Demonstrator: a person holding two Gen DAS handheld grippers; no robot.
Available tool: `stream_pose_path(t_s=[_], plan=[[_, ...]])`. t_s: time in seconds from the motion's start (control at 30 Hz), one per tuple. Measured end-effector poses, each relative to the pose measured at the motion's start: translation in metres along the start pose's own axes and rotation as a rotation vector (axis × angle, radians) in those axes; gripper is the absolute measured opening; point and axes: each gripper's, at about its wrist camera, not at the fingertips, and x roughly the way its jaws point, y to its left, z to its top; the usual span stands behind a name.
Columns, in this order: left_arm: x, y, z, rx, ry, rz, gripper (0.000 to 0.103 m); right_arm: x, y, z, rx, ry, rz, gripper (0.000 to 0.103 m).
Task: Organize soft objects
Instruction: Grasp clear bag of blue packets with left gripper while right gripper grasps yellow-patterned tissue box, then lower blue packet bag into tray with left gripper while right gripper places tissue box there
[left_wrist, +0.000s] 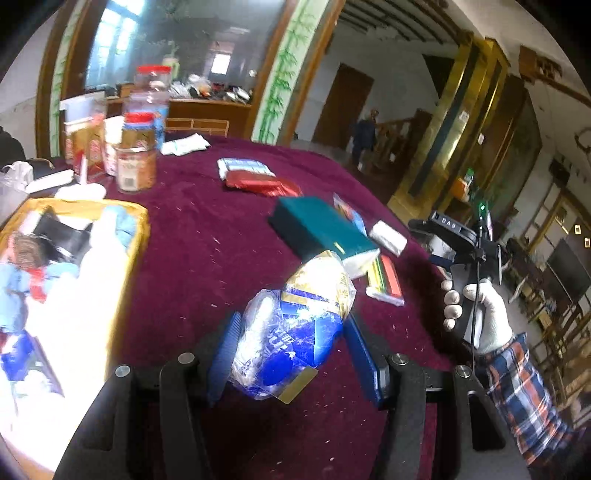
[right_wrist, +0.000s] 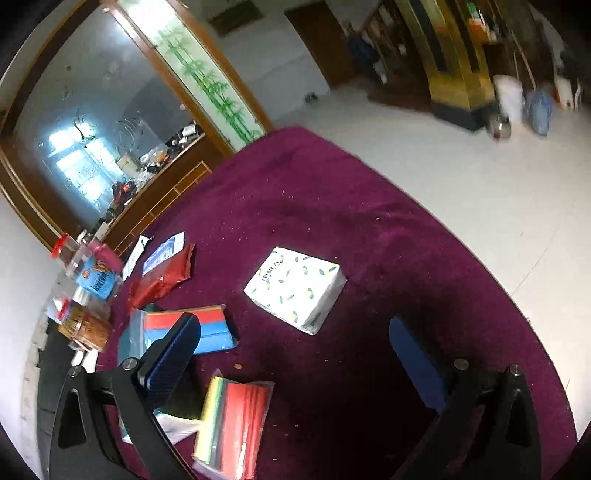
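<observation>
The left gripper (left_wrist: 291, 354) clamps a crinkly blue-and-gold plastic pack (left_wrist: 295, 325) above the maroon tablecloth (left_wrist: 207, 236); its slick film could slip free. Ahead of the right gripper (right_wrist: 295, 354), jaws apart, lies a tissue pack (right_wrist: 295, 288).

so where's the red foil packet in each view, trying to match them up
Left wrist: the red foil packet lies centre, upper half, on the maroon tablecloth, beyond the left gripper holding the blue and gold bag.
Right wrist: red foil packet at left, middle height.
Shared landmark: the bamboo panel.
</observation>
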Motion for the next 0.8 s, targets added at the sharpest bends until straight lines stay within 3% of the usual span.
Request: stream_pose_path(t_s=[0.07,0.17,0.27,0.47,0.53,0.57,0.63,0.77,0.8], plan=[[-0.01,0.005,0.004,0.011,-0.014,0.018,0.061,0.002,0.02,0.011,-0.125,0.007,-0.067,0.102],[-0.022,0.015,0.009,0.008,-0.043,0.01,0.061,0.017,0.049,0.018,-0.29,0.063,-0.084,0.102],[-0.032,0.026,0.007,-0.012,-0.049,0.019,0.061,0.037,0.067,0.014,-0.446,0.075,-0.184,0.102],[-0.053,0.057,-0.008,-0.083,-0.033,0.058,0.061,0.074,0.068,0.011,-0.555,0.141,-0.262,0.099],[-0.062,0.071,-0.01,-0.117,-0.04,0.095,0.061,0.081,0.065,0.011,-0.569,0.166,-0.266,0.077],[-0.066,0.075,-0.012,-0.127,-0.042,0.108,0.061,0.083,0.064,0.011,-0.575,0.174,-0.285,0.071],[-0.074,0.087,-0.013,-0.151,-0.052,0.144,0.061,0.08,0.062,0.01,-0.585,0.169,-0.302,0.064],[-0.087,0.108,-0.017,-0.189,-0.077,0.196,0.061,0.055,0.051,0.016,-0.505,0.159,-0.235,0.055],[-0.089,0.112,-0.018,-0.198,-0.082,0.208,0.061,0.044,0.049,0.016,-0.484,0.149,-0.218,0.044]])
